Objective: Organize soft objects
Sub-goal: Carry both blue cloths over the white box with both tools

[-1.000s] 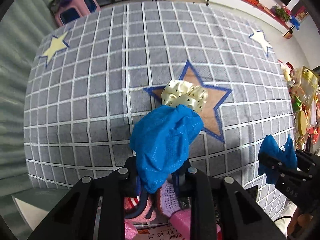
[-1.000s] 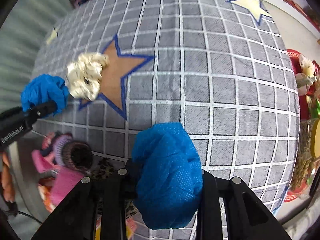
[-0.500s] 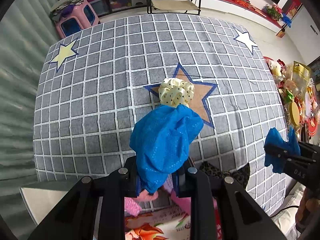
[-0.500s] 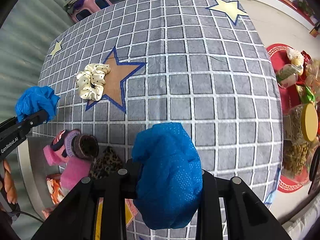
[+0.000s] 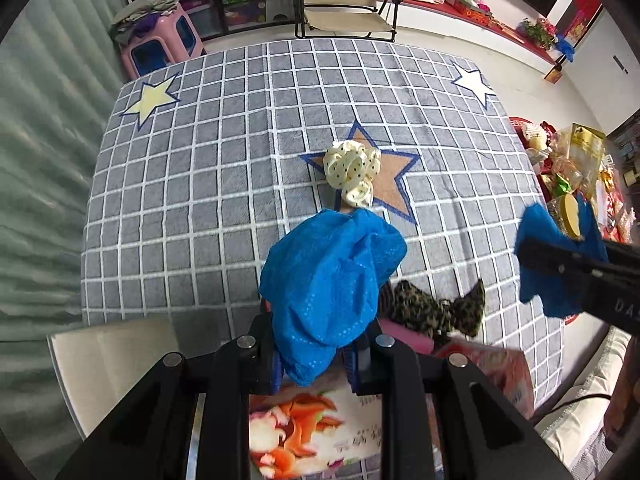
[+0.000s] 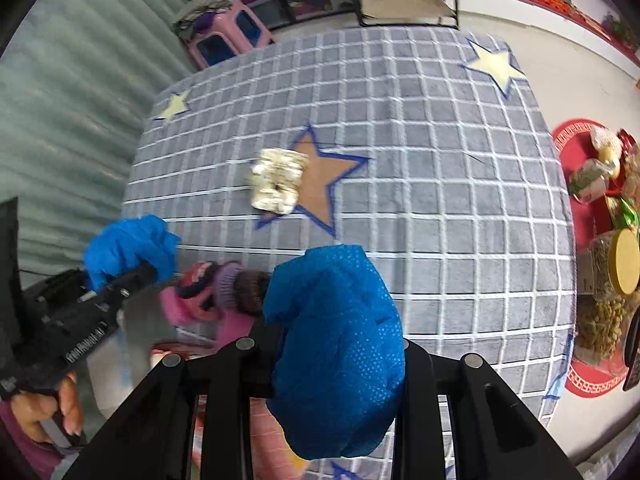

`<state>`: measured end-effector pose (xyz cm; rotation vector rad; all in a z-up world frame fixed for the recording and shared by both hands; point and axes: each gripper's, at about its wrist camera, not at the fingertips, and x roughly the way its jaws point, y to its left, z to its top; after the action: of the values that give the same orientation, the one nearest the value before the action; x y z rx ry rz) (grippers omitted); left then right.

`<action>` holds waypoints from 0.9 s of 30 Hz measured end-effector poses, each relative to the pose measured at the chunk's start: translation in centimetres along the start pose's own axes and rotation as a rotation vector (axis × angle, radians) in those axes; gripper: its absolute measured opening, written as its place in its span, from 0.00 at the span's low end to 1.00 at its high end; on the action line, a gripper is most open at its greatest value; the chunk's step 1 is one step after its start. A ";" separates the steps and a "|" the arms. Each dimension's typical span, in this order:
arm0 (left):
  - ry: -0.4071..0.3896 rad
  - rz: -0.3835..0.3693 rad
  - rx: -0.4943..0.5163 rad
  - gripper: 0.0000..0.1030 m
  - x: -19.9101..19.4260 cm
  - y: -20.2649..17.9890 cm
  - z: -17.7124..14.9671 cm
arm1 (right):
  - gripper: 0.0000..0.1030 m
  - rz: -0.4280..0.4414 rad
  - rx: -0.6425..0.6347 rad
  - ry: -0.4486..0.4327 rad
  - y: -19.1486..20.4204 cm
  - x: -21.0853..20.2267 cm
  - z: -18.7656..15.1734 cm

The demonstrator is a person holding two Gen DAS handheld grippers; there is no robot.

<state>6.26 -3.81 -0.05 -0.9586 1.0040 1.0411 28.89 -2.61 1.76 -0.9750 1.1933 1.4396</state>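
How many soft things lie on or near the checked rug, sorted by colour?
Cream with dots: 1, scrunchie on the brown star
Leopard print: 1, bow
Pink and purple: 1, knitted item
Total: 3

Centre frame, a cream scrunchie (image 5: 352, 172) with dark dots lies on a tan, blue-edged star (image 5: 384, 184) of the grey, white-gridded worktop cloth (image 5: 192, 200). Lower right, a leopard-print bow (image 5: 436, 308); upper left, a pink stool (image 5: 160, 46).
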 end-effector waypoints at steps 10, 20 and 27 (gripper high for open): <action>-0.016 -0.041 0.022 0.25 -3.2 0.5 -4.4 | 0.30 0.021 -0.078 -0.023 5.7 -2.5 -1.6; -0.013 -0.090 0.049 0.25 -5.6 1.3 -9.0 | 0.30 0.002 -0.067 -0.021 7.9 -4.0 -4.8; -0.017 -0.105 0.033 0.25 -6.8 3.4 -11.9 | 0.30 -0.013 -0.045 -0.004 9.5 -4.6 -7.4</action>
<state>-0.56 -15.84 2.92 -0.9642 0.9436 0.9411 20.40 -11.02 6.50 -1.0083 1.1539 1.4625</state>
